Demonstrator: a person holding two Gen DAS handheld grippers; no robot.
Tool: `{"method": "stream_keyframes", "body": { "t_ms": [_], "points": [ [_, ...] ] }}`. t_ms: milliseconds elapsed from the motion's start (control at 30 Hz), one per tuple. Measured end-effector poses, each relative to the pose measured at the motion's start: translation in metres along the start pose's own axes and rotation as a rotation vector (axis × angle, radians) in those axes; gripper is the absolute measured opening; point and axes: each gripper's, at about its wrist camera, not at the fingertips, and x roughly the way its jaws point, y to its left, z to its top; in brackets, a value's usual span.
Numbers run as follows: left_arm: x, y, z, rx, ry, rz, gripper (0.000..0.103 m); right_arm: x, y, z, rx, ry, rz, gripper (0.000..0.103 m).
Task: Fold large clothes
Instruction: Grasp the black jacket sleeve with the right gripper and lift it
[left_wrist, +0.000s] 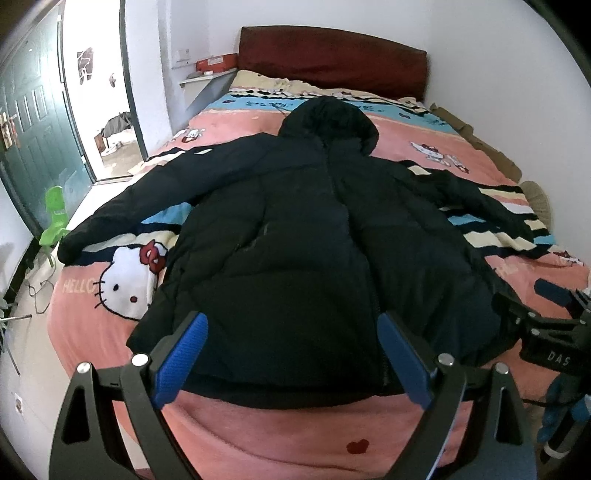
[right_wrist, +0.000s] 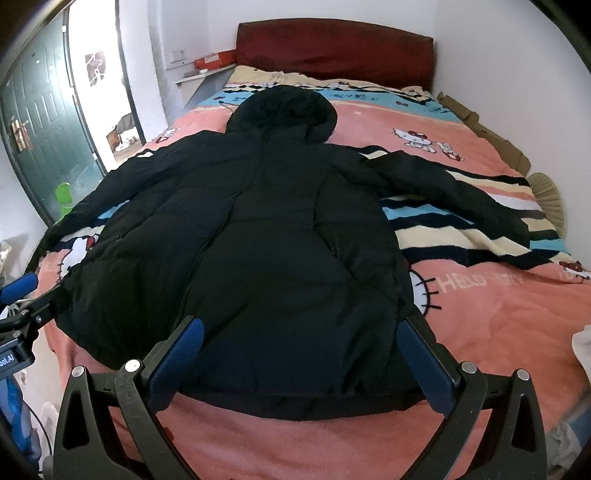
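- The jacket (left_wrist: 295, 221) lies spread flat on the bed (left_wrist: 295, 435), hood (left_wrist: 328, 118) toward the headboard (left_wrist: 332, 59), hem at the near edge. I judge it has been laid out this way so both sides can be reached for folding.
- Both sleeves stretch out sideways: the left sleeve (left_wrist: 122, 206) runs toward the door side, the right sleeve (right_wrist: 461, 192) across the striped part of the blanket (right_wrist: 498, 314). That leaves each free to be turned in over the body.
- The left claw (left_wrist: 291, 354) hangs over the hem with its blue pads wide apart, holding nothing.
- The right claw (right_wrist: 301, 354) sits just beside it, over the same hem, also spread wide and holding nothing. Whether the pads touch the cloth, I cannot tell.
- No fold looks made yet; the task seems at its start.
- As for containers, a red box (left_wrist: 216, 62) rests on the shelf (left_wrist: 207, 75) by the headboard; its contents are hidden.
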Motion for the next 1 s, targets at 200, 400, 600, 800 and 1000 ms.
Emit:
{"method": "stream_keyframes", "body": {
  "t_ms": [200, 400, 600, 800, 1000],
  "points": [
    [0.006, 0.001, 0.001, -0.020, 0.026, 0.007, 0.094, 0.004, -0.005, 0.003, 0.008, 0.000, 0.015, 0.103],
    [0.005, -0.006, 0.005, -0.001, 0.004, 0.049, 0.094, 0.008, -0.012, 0.005, 0.024, -0.005, 0.033, 0.103],
    [0.009, -0.009, 0.013, -0.005, -0.013, 0.090, 0.094, 0.016, -0.026, 0.008, 0.050, 0.000, 0.039, 0.103],
    [0.016, -0.012, 0.023, 0.010, -0.026, 0.109, 0.094, 0.025, -0.054, 0.014, 0.099, -0.005, 0.036, 0.103],
    [0.021, -0.019, 0.042, 0.029, -0.057, 0.108, 0.094, 0.045, -0.113, 0.030, 0.186, -0.023, 0.007, 0.103]
  ]
}}
